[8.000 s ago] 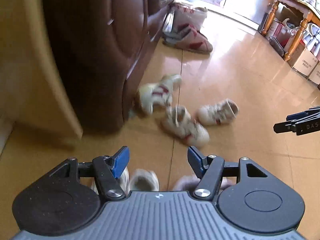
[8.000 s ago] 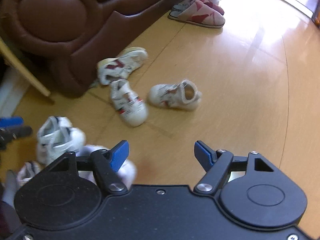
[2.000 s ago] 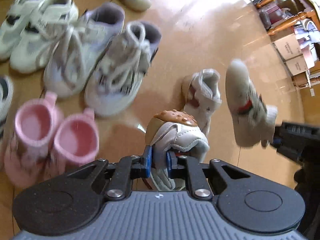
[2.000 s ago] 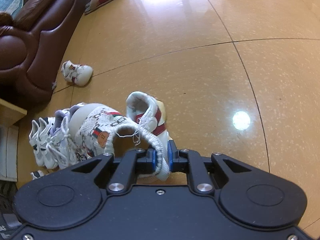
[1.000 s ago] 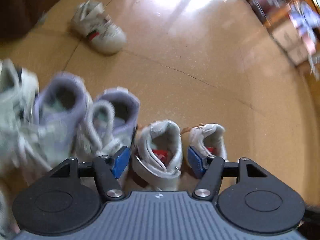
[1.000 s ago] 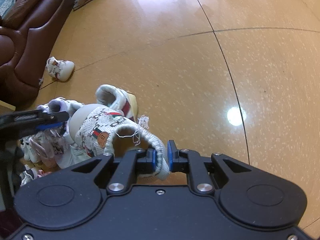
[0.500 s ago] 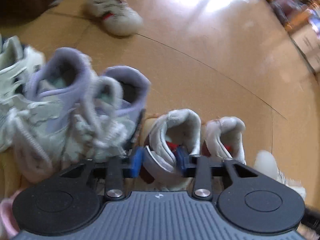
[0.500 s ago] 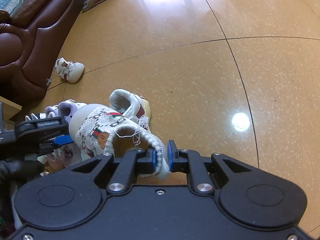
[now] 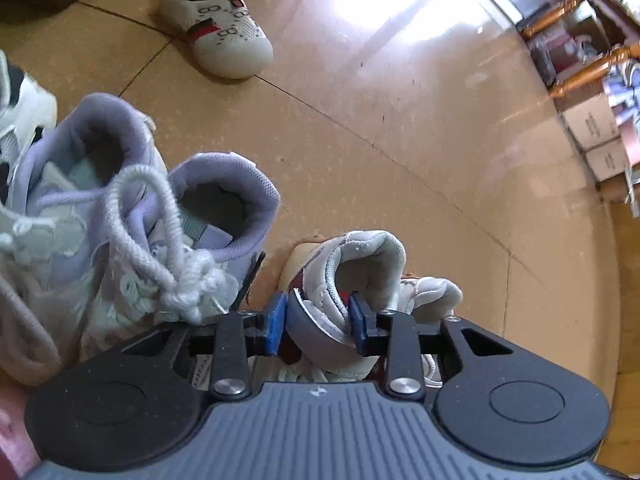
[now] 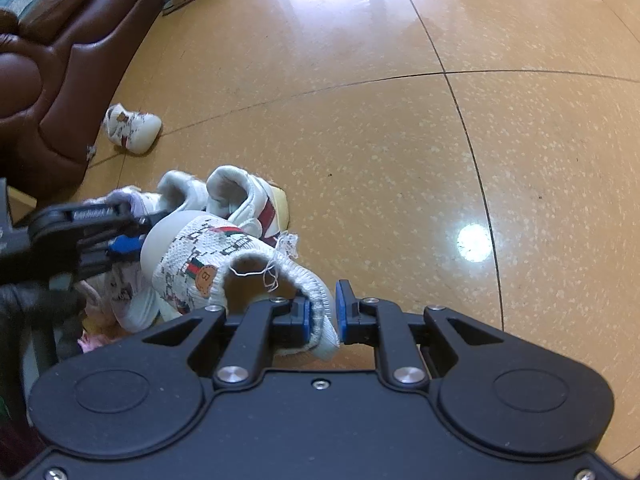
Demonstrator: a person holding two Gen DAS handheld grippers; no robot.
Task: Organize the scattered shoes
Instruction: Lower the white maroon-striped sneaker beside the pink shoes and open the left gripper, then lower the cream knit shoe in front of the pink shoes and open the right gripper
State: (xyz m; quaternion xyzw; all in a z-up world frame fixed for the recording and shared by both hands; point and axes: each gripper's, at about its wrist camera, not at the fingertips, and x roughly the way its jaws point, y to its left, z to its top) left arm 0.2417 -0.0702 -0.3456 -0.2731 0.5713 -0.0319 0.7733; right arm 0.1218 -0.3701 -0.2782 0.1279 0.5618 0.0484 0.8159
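Bright daylight, strong floor glare, heavy fisheye bend

Light pours in from the far end of the room, whitening the glossy floor [image 9: 400, 128] in both views, with a small round hotspot on the right view's tiles. Floor seams curve towards the edges. The left gripper [image 10: 132, 232] looks motion-blurred; the far table legs [image 9: 576, 76] are perhaps just soft.

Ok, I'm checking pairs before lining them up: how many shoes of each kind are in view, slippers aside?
Knit patterned shoes: 2
White shoes with red trim: 2
Lavender sneakers: 2
White-and-black sneaker, cut off at the edge: 1
Total: 7
A pink scrap at the edge is too little to tell.
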